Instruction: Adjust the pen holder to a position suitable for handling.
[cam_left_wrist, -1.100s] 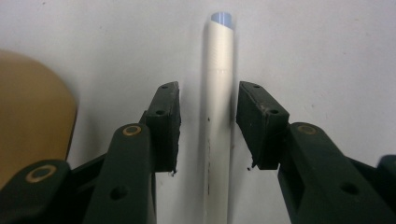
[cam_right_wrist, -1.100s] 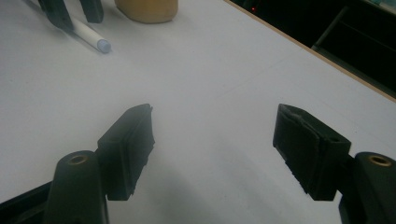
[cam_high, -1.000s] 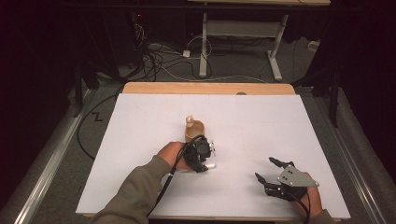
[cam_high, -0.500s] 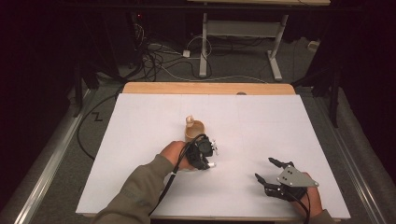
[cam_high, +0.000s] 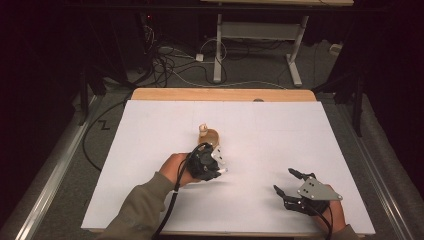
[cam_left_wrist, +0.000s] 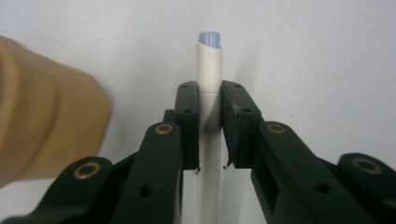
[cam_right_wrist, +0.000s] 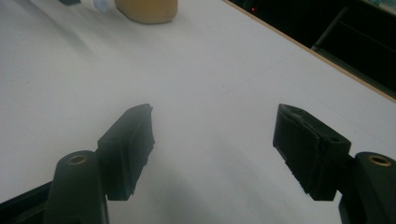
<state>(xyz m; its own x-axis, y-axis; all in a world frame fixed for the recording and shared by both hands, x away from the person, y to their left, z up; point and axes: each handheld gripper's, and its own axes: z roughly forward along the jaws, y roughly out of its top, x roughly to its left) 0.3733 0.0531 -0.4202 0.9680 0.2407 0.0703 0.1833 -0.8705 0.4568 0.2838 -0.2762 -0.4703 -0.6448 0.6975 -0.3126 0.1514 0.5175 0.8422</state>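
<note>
Near the middle of the white table (cam_high: 150, 150), a slim white plastic tube with a blue tip (cam_left_wrist: 209, 88) is sitting clamped between the left gripper (cam_left_wrist: 209, 121) jaws, just right of a tan ribbed bottle (cam_high: 210, 136). The right gripper (cam_high: 289, 186), near right, is gaping wide, holding nothing.

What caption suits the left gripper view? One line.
Left gripper shut on a white pen over the white table, beside a tan holder.

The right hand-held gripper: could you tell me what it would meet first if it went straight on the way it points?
Judging loosely, the right hand-held gripper, jaws open, points over bare white table; the tan bottle sits left of that line, so probably nothing before the far edge.
</note>
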